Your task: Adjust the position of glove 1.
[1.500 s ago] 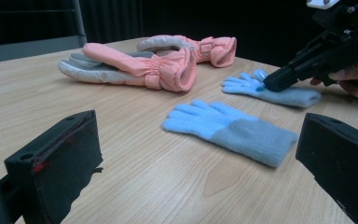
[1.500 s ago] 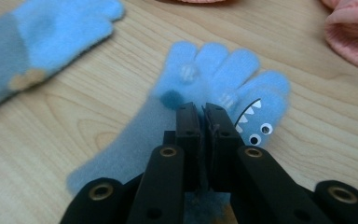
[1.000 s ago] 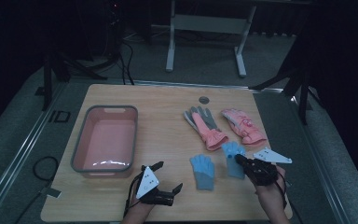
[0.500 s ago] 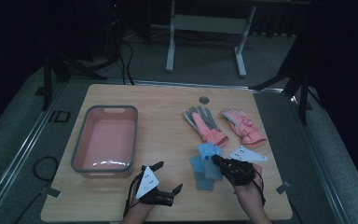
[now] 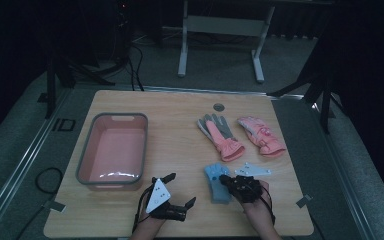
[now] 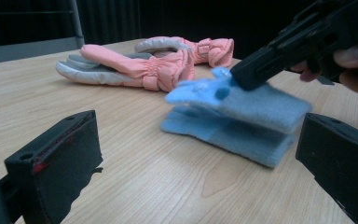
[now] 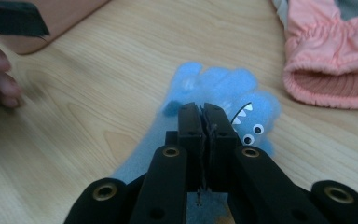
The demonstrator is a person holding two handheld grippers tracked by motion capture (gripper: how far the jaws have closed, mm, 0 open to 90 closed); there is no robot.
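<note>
The pink tub [image 5: 86,150] stands apart from the blue gloves [image 5: 217,181].

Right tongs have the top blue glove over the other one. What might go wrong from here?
Two risks. The right tongs pinch the upper blue glove only at a thin bit of fabric, so it may slip out. It lies on the lower blue glove, so the fleece could cling and drag that one askew. The open left tongs wait nearby and could collide.

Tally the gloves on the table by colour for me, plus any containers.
Blue gloves: 2, stacked, the upper one pinched by the right gripper
Pink gloves: 2
Pink bin: 1
Total: 5
</note>
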